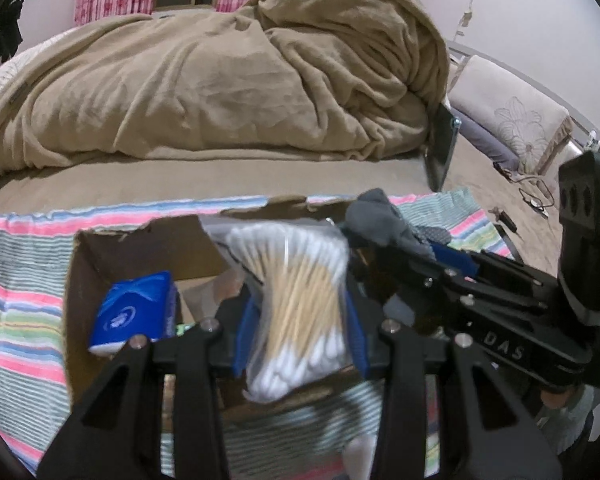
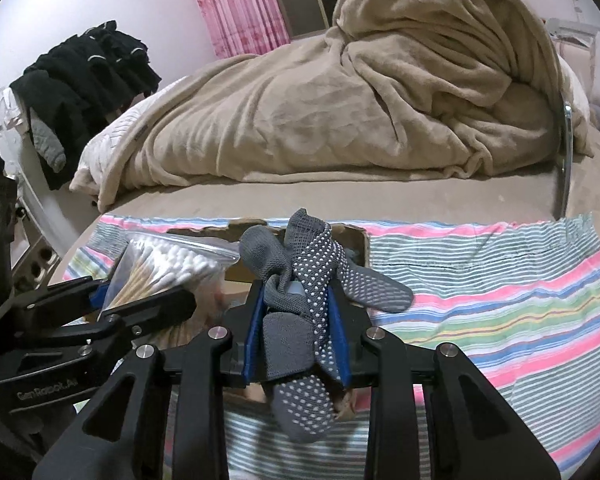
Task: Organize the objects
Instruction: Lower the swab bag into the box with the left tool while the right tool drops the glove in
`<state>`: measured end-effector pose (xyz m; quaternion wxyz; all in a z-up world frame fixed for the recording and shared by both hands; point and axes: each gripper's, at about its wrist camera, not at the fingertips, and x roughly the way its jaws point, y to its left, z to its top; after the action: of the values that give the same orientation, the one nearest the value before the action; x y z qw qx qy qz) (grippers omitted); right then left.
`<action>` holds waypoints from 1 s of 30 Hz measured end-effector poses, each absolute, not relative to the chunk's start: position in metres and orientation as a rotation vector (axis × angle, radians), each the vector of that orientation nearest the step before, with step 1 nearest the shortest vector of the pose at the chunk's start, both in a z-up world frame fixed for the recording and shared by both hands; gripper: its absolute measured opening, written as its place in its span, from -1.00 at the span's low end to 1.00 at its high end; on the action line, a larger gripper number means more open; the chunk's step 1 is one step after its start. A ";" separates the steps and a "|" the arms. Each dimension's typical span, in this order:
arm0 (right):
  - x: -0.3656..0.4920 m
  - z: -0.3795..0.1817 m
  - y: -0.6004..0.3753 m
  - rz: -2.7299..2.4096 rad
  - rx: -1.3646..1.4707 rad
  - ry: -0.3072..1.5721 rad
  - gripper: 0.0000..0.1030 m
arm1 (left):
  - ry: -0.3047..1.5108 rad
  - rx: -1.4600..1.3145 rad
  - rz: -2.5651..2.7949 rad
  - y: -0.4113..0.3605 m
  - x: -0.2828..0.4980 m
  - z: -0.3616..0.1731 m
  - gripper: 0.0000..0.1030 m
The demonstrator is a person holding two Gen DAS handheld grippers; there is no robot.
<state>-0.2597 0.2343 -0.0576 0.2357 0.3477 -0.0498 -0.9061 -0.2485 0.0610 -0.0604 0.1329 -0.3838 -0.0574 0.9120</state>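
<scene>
My left gripper [image 1: 300,320] is shut on a clear bag of cotton swabs [image 1: 296,300] and holds it over an open cardboard box [image 1: 100,248]. A blue tissue pack [image 1: 136,312] lies inside the box at its left. My right gripper [image 2: 296,328] is shut on grey socks with white grip dots [image 2: 300,300], held above the same box [image 2: 352,240]. In the left wrist view the right gripper [image 1: 432,248] comes in from the right with the socks [image 1: 380,220]. In the right wrist view the left gripper [image 2: 140,292] holds the swab bag [image 2: 168,264] at the left.
The box stands on a striped cloth [image 2: 500,300] spread on a bed. A bunched tan blanket [image 1: 220,80] fills the bed behind. Dark clothes [image 2: 88,84] hang at the far left. A pillow [image 1: 512,116] and cables [image 1: 536,196] lie at the right.
</scene>
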 end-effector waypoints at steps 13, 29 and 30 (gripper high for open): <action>-0.252 -0.057 0.245 -2.566 0.851 -0.163 0.05 | -0.141 -1.218 2.594 0.076 -0.263 -0.085 -0.18; -0.266 -0.080 0.254 -2.627 1.004 -0.164 0.09 | -0.206 -1.186 2.629 0.054 -0.222 -0.062 0.12; -0.263 -0.076 0.255 -2.640 0.979 -0.165 0.10 | -0.207 -1.183 2.633 0.052 -0.220 -0.061 0.13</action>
<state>-0.2629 0.2553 -0.0762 0.1600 0.3427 -0.0577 -0.9239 -0.2199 0.0517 -0.0607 0.1236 -0.4056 -0.0711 0.9028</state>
